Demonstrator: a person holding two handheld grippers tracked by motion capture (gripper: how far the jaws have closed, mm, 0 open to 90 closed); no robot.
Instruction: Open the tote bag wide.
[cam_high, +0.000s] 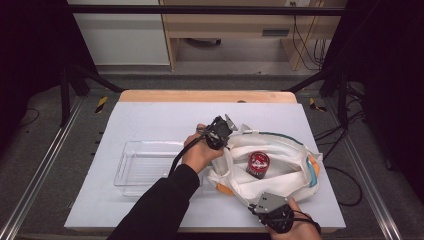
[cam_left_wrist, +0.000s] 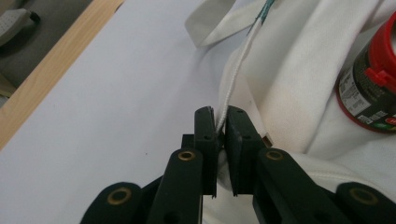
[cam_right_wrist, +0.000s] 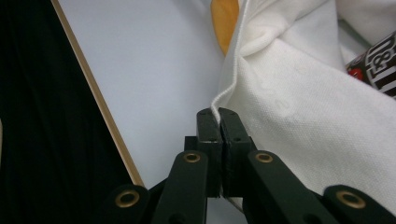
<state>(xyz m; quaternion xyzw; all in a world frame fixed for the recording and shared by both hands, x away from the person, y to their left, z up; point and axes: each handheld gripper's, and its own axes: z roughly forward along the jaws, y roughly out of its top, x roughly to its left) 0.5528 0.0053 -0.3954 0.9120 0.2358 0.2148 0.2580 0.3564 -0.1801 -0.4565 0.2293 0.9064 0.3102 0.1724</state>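
We see a white cloth bag lying open on the table's right half, a red-capped jar inside. Left gripper pinches its far rim; right gripper clamps its near edge.

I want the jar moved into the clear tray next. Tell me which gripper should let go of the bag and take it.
Left, probably. The left gripper pinches the bag rim beside the clear tray, near the jar. The right gripper grips the near rim, farther from the tray.
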